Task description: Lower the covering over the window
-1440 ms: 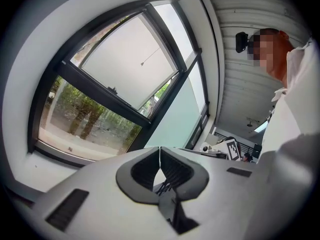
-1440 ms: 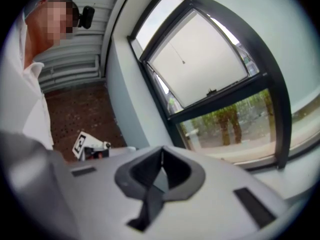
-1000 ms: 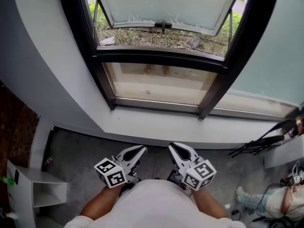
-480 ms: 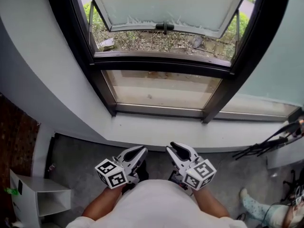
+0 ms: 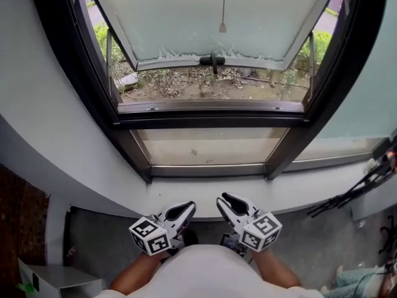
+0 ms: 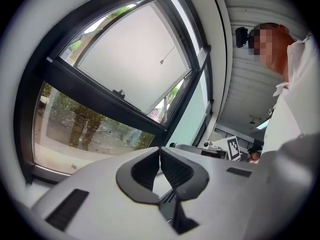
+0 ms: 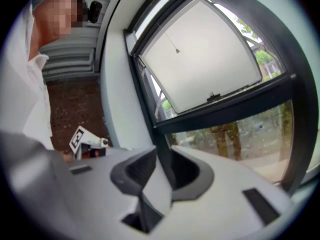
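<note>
A black-framed window point(image 5: 211, 120) fills the head view, its frosted sash point(image 5: 205, 17) tilted outward. A thin pull cord with a small weight point(image 5: 222, 27) hangs in front of the sash; it also shows in the left gripper view as the cord point(image 6: 161, 62) and in the right gripper view as the cord point(image 7: 176, 50). No covering is seen over the glass. Both grippers are held low by the person's body, well short of the cord. My left gripper point(image 5: 186, 207) is shut and empty, tips touching point(image 6: 160, 149). My right gripper point(image 5: 223, 198) is open: its jaws have just been opening, with nothing between them point(image 7: 163, 153).
A pale sill point(image 5: 205, 188) runs below the window, with grey walls at either side. Black stand legs point(image 5: 353, 194) lean at the right. A white shelf unit point(image 5: 56, 284) sits at the lower left. Another person point(image 5: 366, 281) sits at the lower right.
The view and both grippers have moved closer to the window, which now looms larger. The cord's weight hangs lower in the picture. The white shelf has slid toward the bottom left corner.
</note>
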### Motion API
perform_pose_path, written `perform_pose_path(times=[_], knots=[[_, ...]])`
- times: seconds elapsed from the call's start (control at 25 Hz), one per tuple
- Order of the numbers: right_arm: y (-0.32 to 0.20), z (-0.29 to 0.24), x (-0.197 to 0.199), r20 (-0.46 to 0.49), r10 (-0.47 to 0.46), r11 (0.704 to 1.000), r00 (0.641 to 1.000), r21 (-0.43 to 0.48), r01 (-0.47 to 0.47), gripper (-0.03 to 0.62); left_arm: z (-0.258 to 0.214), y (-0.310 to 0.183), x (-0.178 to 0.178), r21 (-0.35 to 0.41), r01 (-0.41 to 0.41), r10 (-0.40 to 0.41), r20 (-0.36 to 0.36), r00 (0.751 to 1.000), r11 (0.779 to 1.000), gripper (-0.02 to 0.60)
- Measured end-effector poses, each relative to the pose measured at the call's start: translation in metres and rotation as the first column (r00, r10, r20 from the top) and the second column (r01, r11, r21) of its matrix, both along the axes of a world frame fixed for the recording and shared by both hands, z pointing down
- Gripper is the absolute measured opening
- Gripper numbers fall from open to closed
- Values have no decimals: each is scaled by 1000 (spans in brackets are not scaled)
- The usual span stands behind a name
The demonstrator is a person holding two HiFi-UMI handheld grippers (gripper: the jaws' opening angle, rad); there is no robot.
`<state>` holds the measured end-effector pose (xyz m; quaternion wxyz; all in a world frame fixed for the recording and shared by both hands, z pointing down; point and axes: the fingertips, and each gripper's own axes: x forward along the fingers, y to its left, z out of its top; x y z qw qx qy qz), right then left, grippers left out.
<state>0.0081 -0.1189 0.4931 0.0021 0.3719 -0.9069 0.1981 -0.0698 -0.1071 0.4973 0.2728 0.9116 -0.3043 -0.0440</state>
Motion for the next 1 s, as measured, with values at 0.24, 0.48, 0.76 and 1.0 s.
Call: perform_pose_path(times=[0.24,0.48,0.76,1.0], knots=[[-37,-6,-14,-36,51,999,998,18,-51,89,-3,-30,-19,17,-36,35,17,999,999,21],[-54,-16,9,-96,76,996,993,44,-72,89,-12,-42,-4,48,-54,53,29,998,997,22],[-66,-33,35,-108,46,996,993,77,-38,89,-25,-50,26,103,-50,45,52,998,993,21],[-75,-42,49,-100,31,995,995,98,-21,89,-36,-58,39,116,-22,18,40,999,993,21]])
